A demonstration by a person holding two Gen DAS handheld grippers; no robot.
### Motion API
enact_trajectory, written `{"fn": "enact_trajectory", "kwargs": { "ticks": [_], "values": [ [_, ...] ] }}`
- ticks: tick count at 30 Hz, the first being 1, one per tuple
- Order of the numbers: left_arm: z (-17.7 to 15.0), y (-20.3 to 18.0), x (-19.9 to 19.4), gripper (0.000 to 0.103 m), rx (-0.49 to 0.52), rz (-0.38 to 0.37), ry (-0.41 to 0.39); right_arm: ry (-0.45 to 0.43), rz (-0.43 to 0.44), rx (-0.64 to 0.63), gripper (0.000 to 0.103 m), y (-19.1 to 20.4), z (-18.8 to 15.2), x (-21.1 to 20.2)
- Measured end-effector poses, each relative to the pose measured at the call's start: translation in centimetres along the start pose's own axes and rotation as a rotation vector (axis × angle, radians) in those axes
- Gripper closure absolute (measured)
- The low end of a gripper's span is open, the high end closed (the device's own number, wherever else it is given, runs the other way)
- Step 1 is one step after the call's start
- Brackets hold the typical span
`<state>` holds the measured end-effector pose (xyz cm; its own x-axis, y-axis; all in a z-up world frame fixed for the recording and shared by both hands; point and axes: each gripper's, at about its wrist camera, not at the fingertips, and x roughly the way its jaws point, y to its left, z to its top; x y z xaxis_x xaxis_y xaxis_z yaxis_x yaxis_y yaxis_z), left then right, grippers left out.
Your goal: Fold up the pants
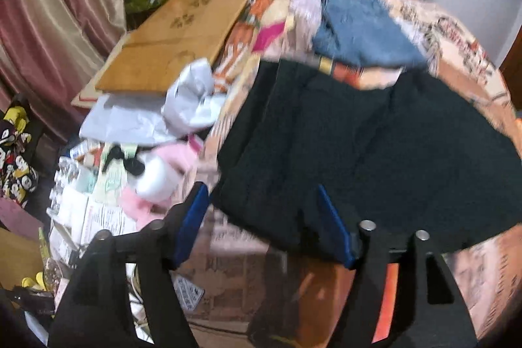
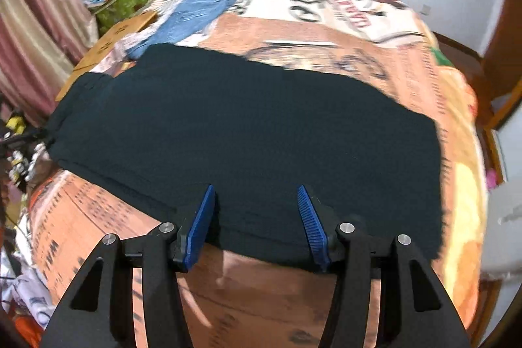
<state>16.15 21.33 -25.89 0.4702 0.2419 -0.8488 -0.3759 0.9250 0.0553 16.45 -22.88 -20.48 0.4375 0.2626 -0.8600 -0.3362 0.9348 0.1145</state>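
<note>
I see dark pants [image 2: 248, 126] lying flat across the patterned bed [image 2: 375, 54], folded into a long band. They look soft and limp, best pinched at an edge or corner. My left tongs [image 1: 264, 217] gape wide, empty; my right tongs [image 2: 256, 217] hang half open over the near hem, both angled steeply down.

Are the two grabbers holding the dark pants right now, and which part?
No, nothing is held. The left gripper and the right gripper both stand open above the near edge of the dark pants, which lie flat on the printed blanket.
</note>
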Motion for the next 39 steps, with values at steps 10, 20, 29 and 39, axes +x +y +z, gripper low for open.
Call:
{"fn": "enact_trajectory", "kwargs": {
  "ticks": [10,20,29,39],
  "values": [
    [6.4,-5.9,3.8,0.026,0.081,-0.116,0.009,-0.055,-0.155,0.249,0.054,-10.7,-1.5,-3.9],
    [10.4,-9.2,11.9,0.028,0.081,-0.131,0.137,-0.023,-0.112,0.339,0.054,-15.8,1.7,1.5],
    [10.2,-8.8,14.8,0.029,0.117,-0.024,0.128,0.031,-0.061,0.45,0.051,-18.3,2.3,7.5],
    [11.3,-7.3,15.6,0.053,0.038,0.011,0.114,-0.001,-0.18,0.28,0.09,-15.6,2.3,7.0]
  ]
}}
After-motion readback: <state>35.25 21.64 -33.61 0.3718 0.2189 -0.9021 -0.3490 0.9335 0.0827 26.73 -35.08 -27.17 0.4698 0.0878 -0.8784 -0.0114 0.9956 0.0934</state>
